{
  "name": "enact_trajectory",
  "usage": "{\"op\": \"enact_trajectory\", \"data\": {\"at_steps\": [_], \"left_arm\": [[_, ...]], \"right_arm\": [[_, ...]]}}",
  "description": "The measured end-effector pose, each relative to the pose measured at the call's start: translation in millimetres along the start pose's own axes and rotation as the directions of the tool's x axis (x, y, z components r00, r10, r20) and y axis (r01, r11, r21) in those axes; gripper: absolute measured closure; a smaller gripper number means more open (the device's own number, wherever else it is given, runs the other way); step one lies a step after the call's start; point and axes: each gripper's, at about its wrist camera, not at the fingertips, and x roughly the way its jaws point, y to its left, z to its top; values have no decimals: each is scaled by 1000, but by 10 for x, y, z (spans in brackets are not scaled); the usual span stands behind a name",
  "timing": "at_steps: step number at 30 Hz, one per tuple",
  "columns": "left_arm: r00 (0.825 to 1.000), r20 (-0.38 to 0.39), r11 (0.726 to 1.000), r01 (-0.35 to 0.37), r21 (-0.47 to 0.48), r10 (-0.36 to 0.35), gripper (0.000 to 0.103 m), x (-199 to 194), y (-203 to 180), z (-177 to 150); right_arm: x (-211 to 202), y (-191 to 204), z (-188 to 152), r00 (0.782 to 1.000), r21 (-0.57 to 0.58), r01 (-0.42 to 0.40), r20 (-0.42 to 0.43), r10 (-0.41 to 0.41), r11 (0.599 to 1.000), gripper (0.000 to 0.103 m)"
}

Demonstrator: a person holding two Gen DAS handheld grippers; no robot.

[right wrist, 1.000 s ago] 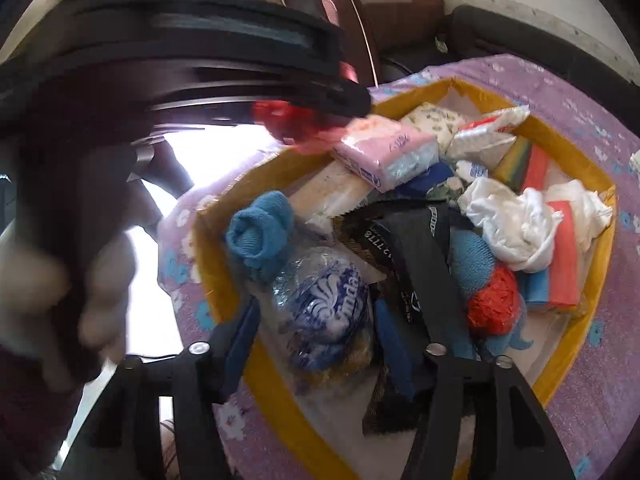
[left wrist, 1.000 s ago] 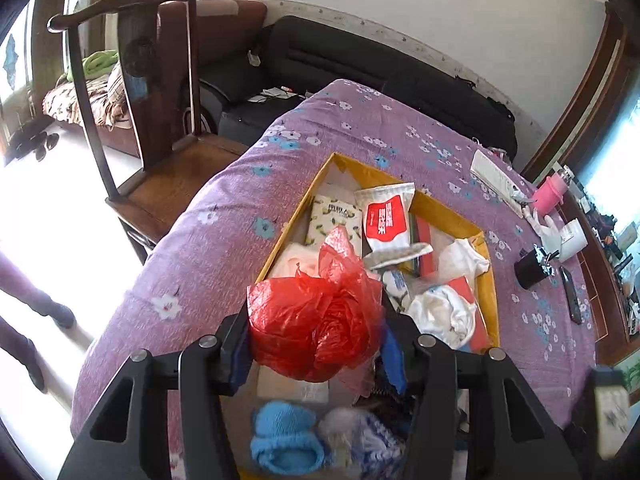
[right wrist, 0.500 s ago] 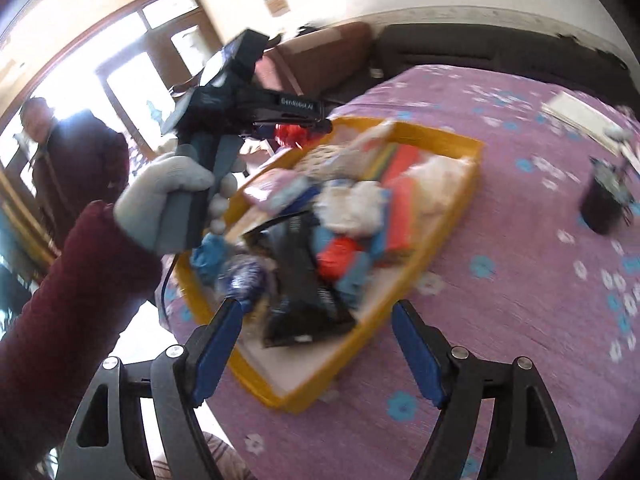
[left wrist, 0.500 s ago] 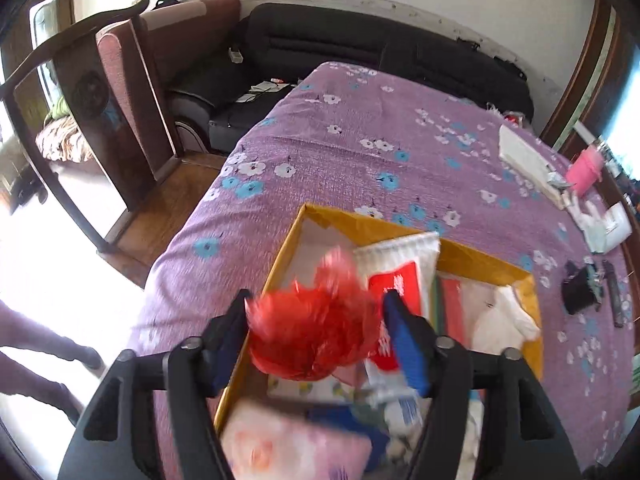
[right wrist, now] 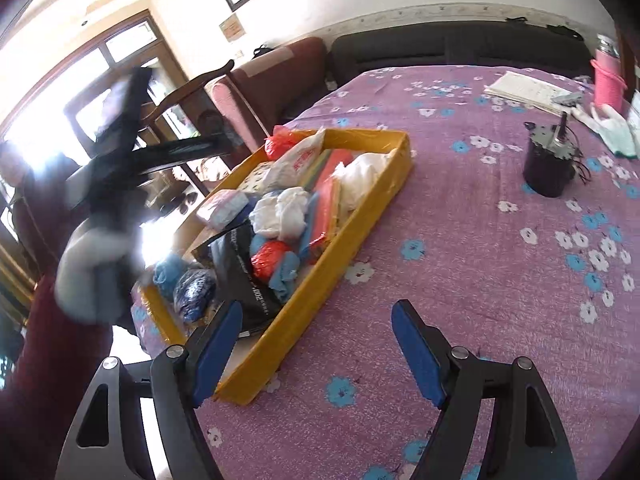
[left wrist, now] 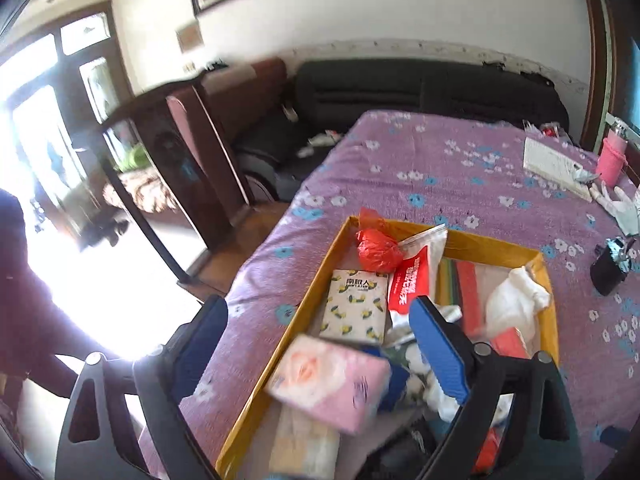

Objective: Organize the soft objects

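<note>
Soft things fill your yellow tray (left wrist: 496, 245) on the purple flowered cloth (right wrist: 480, 264): a red bag (left wrist: 378, 249) lies in its far left corner, beside a red-and-white packet (left wrist: 416, 280). Your left gripper (left wrist: 316, 330) hangs spread wide and empty above the tray. Your right gripper (right wrist: 316, 350) is spread and empty too, over the cloth.
</note>
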Motion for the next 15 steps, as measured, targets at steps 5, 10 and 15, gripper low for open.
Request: {"op": "enact_trajectory", "data": {"at_steps": [5, 10, 15], "left_arm": [[997, 58, 997, -54, -54, 58, 6, -478, -22, -236], [994, 74, 992, -66, -107, 75, 6, -813, -68, -412], [990, 114, 992, -72, -104, 84, 3, -1118, -176, -544]], "right_arm": [[-99, 15, -66, 1000, 2, 25, 17, -25, 1000, 22], [-247, 44, -143, 998, 0, 53, 46, -53, 999, 21], [-380, 42, -253, 994, 2, 87, 68, -87, 996, 21]]}}
